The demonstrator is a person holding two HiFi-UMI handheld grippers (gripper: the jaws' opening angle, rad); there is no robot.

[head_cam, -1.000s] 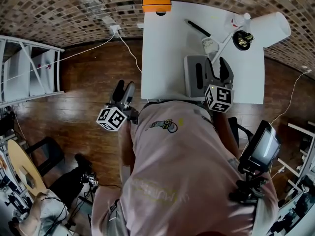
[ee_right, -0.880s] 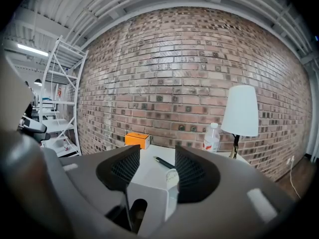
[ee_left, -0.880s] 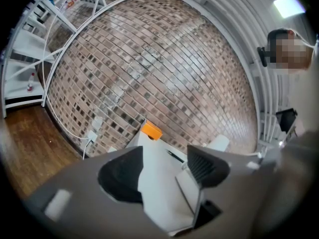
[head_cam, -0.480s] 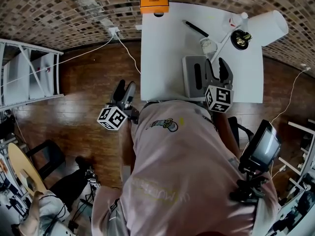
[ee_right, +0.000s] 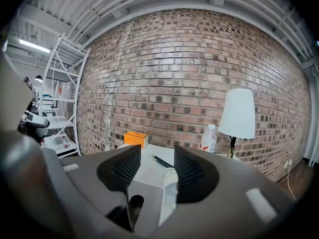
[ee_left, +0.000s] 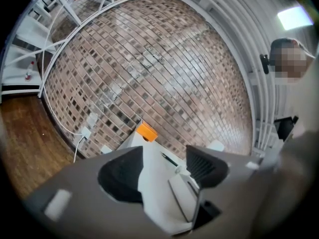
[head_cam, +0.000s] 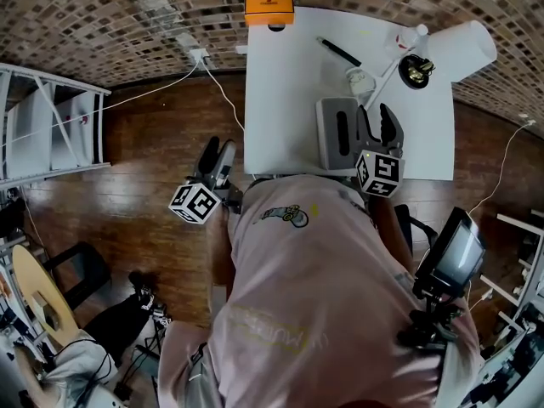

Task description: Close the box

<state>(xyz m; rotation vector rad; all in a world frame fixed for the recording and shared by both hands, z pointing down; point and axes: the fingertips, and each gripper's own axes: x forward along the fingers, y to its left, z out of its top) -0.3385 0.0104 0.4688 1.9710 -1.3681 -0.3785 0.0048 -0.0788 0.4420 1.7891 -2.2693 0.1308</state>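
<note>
The box (head_cam: pixel 330 134) looked light and thin-walled, best taken by its lid edge; right gripper (head_cam: pixel 380 116) jaws, just narrowing, stood apart beside it, left gripper (head_cam: pixel 215 150) jaws apart, empty.

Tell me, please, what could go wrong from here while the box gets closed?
1. The grey box sits by the near edge of the table, and only the right tool, jaws apart after narrowing slightly, is at it; the left tool hangs beside the table, so a push may slide the box.
2. A small white container stands just behind the box, beside the lamp; a sweep could topple it.
</note>
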